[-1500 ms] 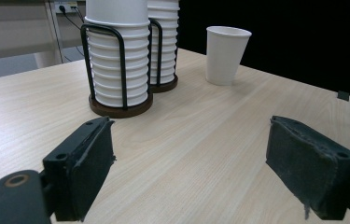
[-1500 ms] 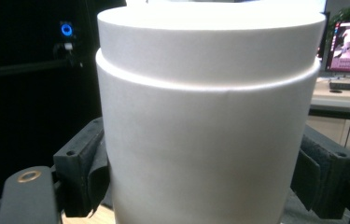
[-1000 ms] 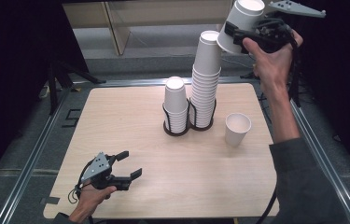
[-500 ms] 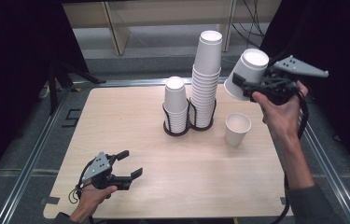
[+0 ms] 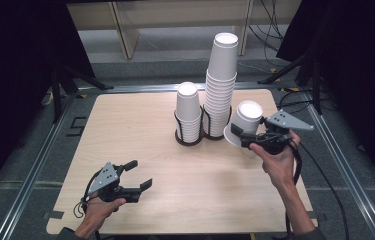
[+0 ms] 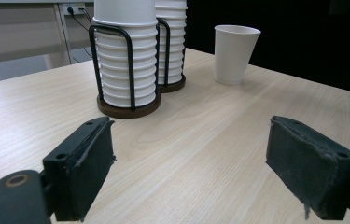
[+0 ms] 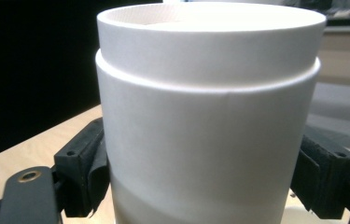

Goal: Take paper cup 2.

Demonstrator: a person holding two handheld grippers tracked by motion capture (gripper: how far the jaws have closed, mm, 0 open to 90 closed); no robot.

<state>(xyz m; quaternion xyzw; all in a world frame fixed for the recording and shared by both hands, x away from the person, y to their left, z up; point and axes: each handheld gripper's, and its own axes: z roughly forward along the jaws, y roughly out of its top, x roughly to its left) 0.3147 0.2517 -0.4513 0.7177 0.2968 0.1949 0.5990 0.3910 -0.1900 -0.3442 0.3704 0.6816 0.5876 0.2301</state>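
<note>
Two stacks of white paper cups stand in black wire holders at mid-table: a short stack (image 5: 188, 112) (image 6: 127, 56) and a tall stack (image 5: 221, 82) (image 6: 171, 42). My right gripper (image 5: 249, 136) (image 7: 200, 186) is shut on a white paper cup (image 5: 247, 120) (image 7: 207, 121). The cup is held base up, low and just right of the tall stack. In the left gripper view another cup (image 6: 235, 53) stands upright on the table, right of the stacks. My left gripper (image 5: 139, 174) (image 6: 189, 172) rests open near the front left, with nothing between its jaws.
The light wooden table (image 5: 125, 130) has a metal frame rail (image 5: 335, 160) around it. A black cable (image 5: 320, 170) trails from the right gripper across the table's right edge. Shelving and stand legs lie beyond the far edge.
My right gripper has come down and leftward with the cup, from high above the table's far right to low beside the tall stack. The left gripper has not moved.
</note>
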